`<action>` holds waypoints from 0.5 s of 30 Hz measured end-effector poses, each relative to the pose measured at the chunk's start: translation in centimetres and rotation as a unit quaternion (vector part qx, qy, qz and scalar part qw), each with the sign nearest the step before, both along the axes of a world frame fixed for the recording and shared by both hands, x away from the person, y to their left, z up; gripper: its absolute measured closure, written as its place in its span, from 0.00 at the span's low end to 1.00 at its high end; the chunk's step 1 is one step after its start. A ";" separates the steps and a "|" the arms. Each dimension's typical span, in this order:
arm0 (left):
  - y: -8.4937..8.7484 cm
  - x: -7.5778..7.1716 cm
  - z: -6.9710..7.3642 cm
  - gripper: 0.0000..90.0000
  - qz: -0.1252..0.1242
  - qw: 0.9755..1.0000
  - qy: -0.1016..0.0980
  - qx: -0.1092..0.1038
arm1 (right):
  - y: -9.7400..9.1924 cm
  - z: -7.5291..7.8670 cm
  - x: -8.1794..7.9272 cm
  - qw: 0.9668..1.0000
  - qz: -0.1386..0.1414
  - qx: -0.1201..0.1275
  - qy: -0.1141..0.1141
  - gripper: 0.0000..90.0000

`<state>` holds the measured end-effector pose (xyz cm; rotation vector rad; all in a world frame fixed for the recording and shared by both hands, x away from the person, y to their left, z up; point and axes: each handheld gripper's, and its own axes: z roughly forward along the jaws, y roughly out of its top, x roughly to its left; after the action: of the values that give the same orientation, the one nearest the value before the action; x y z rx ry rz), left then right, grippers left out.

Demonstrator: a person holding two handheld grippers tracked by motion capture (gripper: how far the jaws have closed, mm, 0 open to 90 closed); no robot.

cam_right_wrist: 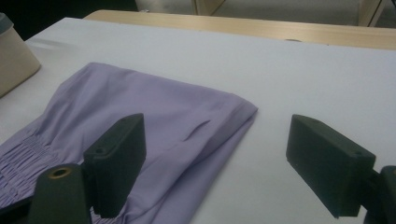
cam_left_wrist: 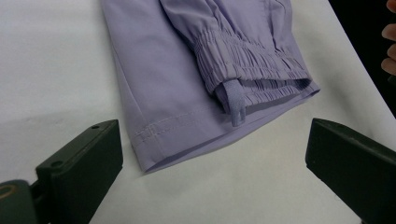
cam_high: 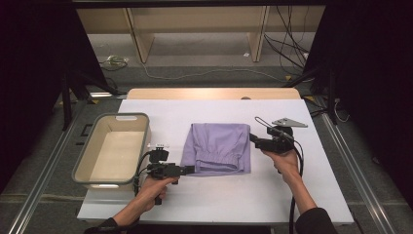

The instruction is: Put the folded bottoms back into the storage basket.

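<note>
One folded lilac garment is lying on the white table cover, just to the right of the single beige bin. The left gripper is reaching in low from the person's left hand toward the garment's near left corner, its jaws standing wide apart around nothing. The right gripper, held in the right hand, is pointing at the garment's right edge, with its two jaws also spread and one hanging over the cloth.
</note>
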<state>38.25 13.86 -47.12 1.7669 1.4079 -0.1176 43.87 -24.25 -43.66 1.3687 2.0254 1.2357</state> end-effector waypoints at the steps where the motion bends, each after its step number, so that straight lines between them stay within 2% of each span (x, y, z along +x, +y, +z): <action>1: 0.0 0.1 0.0 0.04 0.001 1.000 0.000 0.000 | 0.0 -0.1 0.1 1.000 0.001 -0.001 0.002 0.23; 7: 0.2 0.5 0.0 0.04 0.008 1.000 0.002 -0.001 | 0.2 -0.4 0.8 1.000 0.003 -0.002 0.010 0.23; 10: 0.4 0.9 -0.2 0.04 0.015 1.000 0.015 -0.005 | 0.3 -0.5 1.2 1.000 0.004 0.000 0.014 0.23; 15: 0.1 1.4 -0.5 0.04 0.011 1.000 0.025 0.000 | 0.6 -0.8 1.9 1.000 0.007 -0.004 0.021 0.23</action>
<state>39.65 13.99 -47.63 1.7587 1.4616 -0.1514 45.80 -23.63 -44.50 1.3902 2.0691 1.2124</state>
